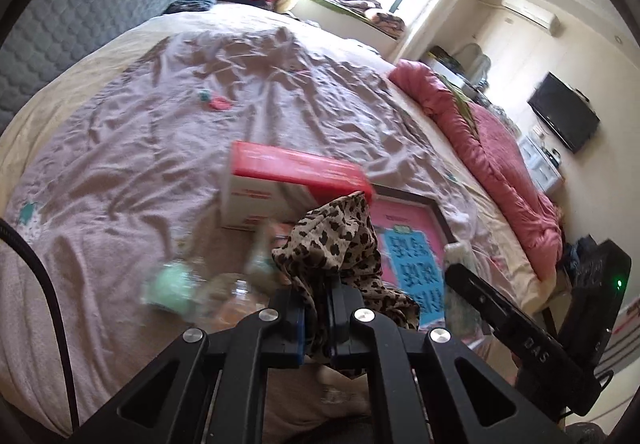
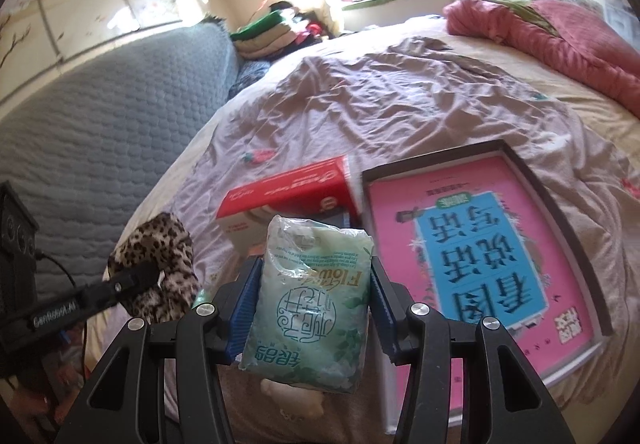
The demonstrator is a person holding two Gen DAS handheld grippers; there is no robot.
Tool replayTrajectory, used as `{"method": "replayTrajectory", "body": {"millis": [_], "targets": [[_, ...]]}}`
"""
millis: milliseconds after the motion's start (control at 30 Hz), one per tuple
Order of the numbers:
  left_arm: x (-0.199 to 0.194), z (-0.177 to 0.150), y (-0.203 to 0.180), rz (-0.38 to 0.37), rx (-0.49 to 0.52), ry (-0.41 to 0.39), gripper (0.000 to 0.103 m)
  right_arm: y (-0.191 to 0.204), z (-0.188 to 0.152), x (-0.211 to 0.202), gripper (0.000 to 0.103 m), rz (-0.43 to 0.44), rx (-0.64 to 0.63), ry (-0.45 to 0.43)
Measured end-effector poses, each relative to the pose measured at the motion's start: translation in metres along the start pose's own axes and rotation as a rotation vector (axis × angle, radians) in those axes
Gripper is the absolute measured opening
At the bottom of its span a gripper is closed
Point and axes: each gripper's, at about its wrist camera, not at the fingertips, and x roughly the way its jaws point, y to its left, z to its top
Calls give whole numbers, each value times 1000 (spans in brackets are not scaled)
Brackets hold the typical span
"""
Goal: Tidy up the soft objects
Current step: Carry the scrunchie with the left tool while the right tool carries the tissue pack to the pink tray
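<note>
My left gripper [image 1: 318, 308] is shut on a leopard-print cloth [image 1: 336, 244], which bunches up above the pads and hangs over the bed. The right wrist view shows the same cloth [image 2: 160, 244] at the lower left, with the left gripper [image 2: 132, 280] pinching it. My right gripper [image 2: 312, 272] is shut on a pale green soft tissue pack [image 2: 312, 292], pressed between the blue pads [image 2: 244, 304] and raised above the bed. In the left wrist view, the right gripper's finger [image 1: 492, 304] and the top of the pack [image 1: 458, 254] show at the right.
A red and white box [image 2: 288, 191] lies on the wrinkled mauve sheet [image 2: 400, 95], beside a pink picture book in a dark frame [image 2: 480, 244]. A blurred clear bottle with a green cap [image 1: 172, 284] lies near the left gripper. A pink quilt [image 2: 560, 27] lines the bed's far side, and a grey headboard [image 2: 120, 103] stands on the left.
</note>
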Motion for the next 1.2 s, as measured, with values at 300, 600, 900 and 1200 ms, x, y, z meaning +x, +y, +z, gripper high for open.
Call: {"method": "replayTrajectory", "body": {"millis": [300,600,900,1200], "targets": [[21,-15,-67,-55,85,55,8,-47,7,-29,53,-82,90,-62],[62,-37,-121,-39,185,136,8,-86,7,-38,49,-175,124,-77],[108,-56,-135,17,246,233,8,-137,-15,-7,38,-251,201,44],[147,-77,-151,82,332,320,8,-162,-29,-2,38,-279,246,104]]}}
